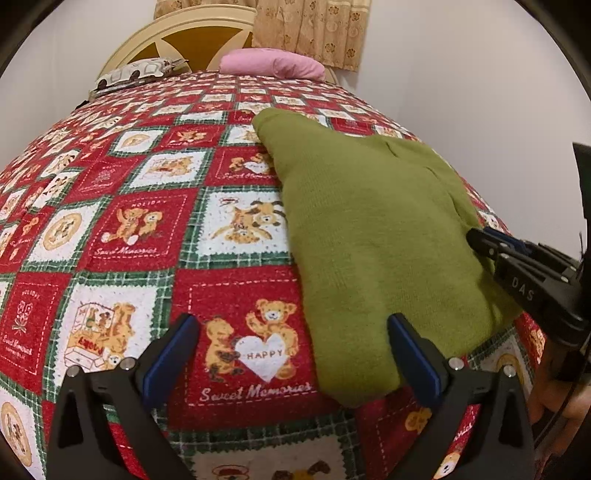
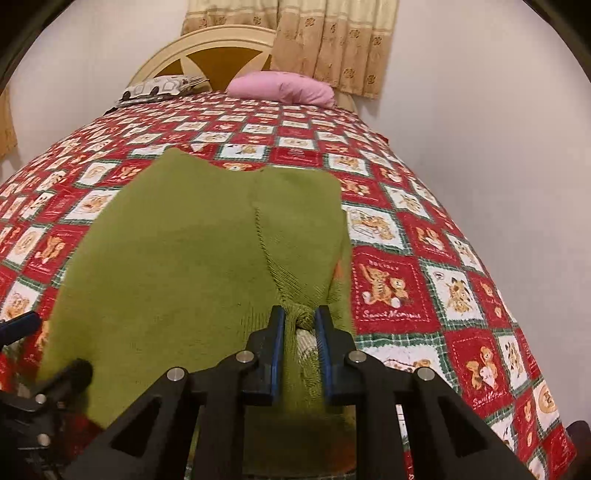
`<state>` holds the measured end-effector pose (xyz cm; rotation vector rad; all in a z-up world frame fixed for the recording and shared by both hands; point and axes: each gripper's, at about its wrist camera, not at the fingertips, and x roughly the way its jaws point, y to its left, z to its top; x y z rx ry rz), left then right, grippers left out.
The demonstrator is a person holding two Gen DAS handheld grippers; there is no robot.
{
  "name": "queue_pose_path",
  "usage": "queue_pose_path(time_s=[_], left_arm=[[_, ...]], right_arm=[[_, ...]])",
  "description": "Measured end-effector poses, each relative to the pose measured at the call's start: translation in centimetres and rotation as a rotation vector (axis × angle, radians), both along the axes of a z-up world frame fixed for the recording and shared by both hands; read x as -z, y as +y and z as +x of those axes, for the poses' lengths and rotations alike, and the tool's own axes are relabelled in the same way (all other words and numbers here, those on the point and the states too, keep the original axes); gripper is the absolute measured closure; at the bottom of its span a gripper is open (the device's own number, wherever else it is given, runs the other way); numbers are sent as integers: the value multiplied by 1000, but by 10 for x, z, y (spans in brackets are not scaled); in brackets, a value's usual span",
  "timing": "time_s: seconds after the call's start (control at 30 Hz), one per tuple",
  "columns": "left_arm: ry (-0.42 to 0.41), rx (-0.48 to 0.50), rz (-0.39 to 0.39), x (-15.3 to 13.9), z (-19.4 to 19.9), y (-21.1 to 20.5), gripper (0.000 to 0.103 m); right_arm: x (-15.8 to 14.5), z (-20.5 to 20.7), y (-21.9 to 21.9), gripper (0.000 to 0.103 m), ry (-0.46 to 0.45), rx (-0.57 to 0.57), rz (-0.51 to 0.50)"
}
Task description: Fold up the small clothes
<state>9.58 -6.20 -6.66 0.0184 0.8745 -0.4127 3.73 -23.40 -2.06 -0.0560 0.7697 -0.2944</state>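
Fabric of the sweater (image 2: 192, 258) is seen pinched in the right tool (image 2: 300, 321) only from its own view; the left tool (image 1: 291, 350) is held wide above the bed (image 1: 147, 221).

A red, green and white teddy-bear bedspread (image 1: 155, 229) covers the bed. At its far end lie a pink pillow (image 1: 273, 64) and a patterned pillow (image 1: 136, 74) (grey-and-white), before a cream headboard (image 1: 192, 29) and beige floral curtains (image 1: 314, 29).

Green sweater (image 1: 373, 236) on teddy-bear bedspread (image 1: 140, 229), left gripper (image 1: 293, 354) spread wide
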Motion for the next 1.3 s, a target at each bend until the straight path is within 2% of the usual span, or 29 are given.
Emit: queue_pose_path(time_s=[0.13, 0.33, 0.4, 0.47, 0.53, 0.57, 0.7, 0.8, 0.83, 0.87, 0.9, 0.97, 1.13, 1.23, 1.3], left_arm=[[5, 1, -22, 0, 1, 3, 0], [18, 11, -62, -2, 1, 9, 0], [20, 24, -84, -7, 1, 13, 0], [-11, 34, -87, -18, 1, 18, 1], [-76, 15, -92, -39, 7, 23, 2], [-96, 7, -104, -48, 13, 24, 2], [-122, -42, -110, -70, 49, 15, 2], [-99, -71, -78, -65, 89, -7, 2], [-69, -75, -61, -57, 102, -12, 2], [-38, -78, -52, -48, 109, -16, 2], [-20, -78, -49, -40, 113, -17, 3], [9, -78, -51, -23, 120, -19, 1], [47, -96, -156, -3, 124, -11, 0], [29, -93, -157, -2, 122, -17, 0], [17, -86, -159, -3, 123, -20, 0]], right_arm=[[1, -18, -20, 86, -21, 42, 157], [8, -56, -60, 85, -43, 73, 507], [3, -58, -60, 81, -34, 71, 538], [-12, -60, -57, 74, -40, 63, 520], [-29, -60, -57, 61, -91, 57, 483], [-40, -56, -57, 58, -118, 51, 454], [-54, -20, -60, 57, -105, 22, 386], [-47, 19, -60, 57, -38, 14, 311], [-39, 34, -57, 61, 5, -3, 281], [-32, 45, -56, 71, 35, -12, 257], [-23, 54, -55, 94, 74, -15, 231], [-4, 70, -53, 95, 147, -20, 196], [9, 86, -60, 97, 101, -33, 171], [17, 96, -70, 98, 86, -32, 181], [18, 98, -68, 98, 76, -43, 150]])
